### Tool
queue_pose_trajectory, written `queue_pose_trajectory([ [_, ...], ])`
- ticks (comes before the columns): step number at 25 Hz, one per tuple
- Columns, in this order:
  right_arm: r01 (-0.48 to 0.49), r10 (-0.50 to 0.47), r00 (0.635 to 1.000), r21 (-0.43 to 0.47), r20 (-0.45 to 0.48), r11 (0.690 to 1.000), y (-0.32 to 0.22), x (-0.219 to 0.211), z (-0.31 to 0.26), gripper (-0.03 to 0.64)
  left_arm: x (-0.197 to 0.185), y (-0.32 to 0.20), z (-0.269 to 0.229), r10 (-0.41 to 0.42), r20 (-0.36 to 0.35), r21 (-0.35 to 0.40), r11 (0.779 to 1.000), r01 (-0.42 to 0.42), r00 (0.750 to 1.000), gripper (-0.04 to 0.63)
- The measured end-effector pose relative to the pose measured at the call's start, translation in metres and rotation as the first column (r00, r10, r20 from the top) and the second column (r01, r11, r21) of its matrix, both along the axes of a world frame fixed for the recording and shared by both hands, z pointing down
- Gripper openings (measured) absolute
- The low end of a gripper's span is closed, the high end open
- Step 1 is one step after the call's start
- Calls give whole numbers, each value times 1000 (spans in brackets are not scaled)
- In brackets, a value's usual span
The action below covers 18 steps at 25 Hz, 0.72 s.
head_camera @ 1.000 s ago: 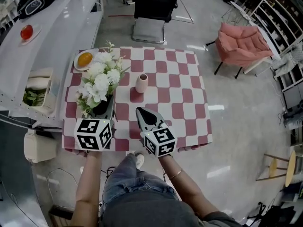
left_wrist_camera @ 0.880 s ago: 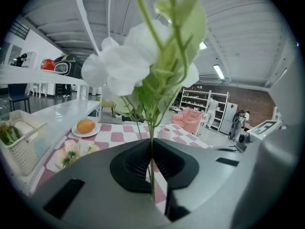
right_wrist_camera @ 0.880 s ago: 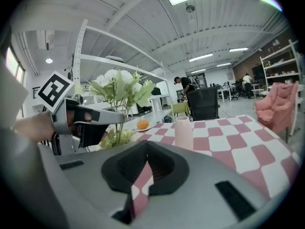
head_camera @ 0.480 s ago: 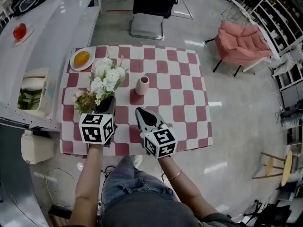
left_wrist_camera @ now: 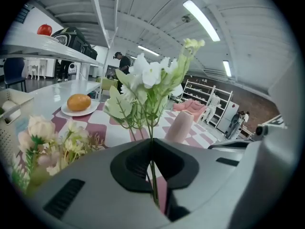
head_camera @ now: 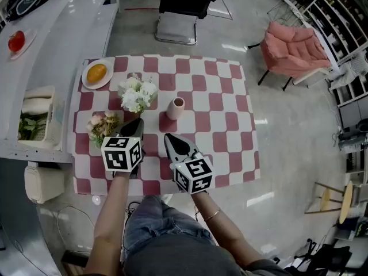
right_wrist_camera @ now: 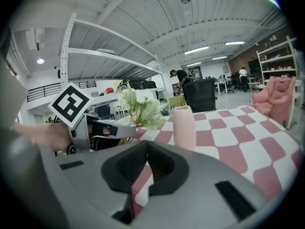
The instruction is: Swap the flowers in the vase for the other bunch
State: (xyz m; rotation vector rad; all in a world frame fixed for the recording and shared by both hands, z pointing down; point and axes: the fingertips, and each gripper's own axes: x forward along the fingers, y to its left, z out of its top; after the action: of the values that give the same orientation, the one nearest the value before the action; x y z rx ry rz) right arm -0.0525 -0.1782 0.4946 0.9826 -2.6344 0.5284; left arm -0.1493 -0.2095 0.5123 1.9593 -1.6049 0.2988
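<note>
Plainly the weak link is the grip: the left gripper [left_wrist_camera: 151, 143] has its jaws clenched on nothing thicker than the stems [left_wrist_camera: 153, 175] of the white bunch [head_camera: 138, 95], low down, with all the blooms and leaves well above the jaws. A thin, top-heavy bunch pinched that way can pivot or slide between the pads if the wrist tips, and a stem or two may slip out and drop onto the table [head_camera: 218, 114]. The vase [head_camera: 175, 108] stands upright just beyond the left jaws and a little to their right, apart from the bunch. It looks slim and light, and its mouth looks empty, though the head view is too small to be sure. A sweep of the leaves or of a jaw against it would likely tip it, and nothing steadies it: the right gripper [right_wrist_camera: 147, 147] has its jaws closed on nothing, with the vase ahead of them and out of touch. The pink bunch [head_camera: 102, 122] lies flat on the table just left of the left jaws, so a careless lowering there could press the white stems onto its blooms or tangle the two bunches. A narrow mouth also leaves little room for error when stems are threaded in.
</note>
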Motion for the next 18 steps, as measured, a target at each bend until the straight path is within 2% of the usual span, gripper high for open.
queue_pose_trajectory([
  [6,-4,4,1000,-16,-17,1000,-5,0,6,11,0,-9,13,-5,-21,-28,1000,5,1000,25],
  [18,-5,4,1000,-23,-28,1000,-7,-3,12,11,-1,-14,28,-17,-7,-63,998,16,1000,37],
])
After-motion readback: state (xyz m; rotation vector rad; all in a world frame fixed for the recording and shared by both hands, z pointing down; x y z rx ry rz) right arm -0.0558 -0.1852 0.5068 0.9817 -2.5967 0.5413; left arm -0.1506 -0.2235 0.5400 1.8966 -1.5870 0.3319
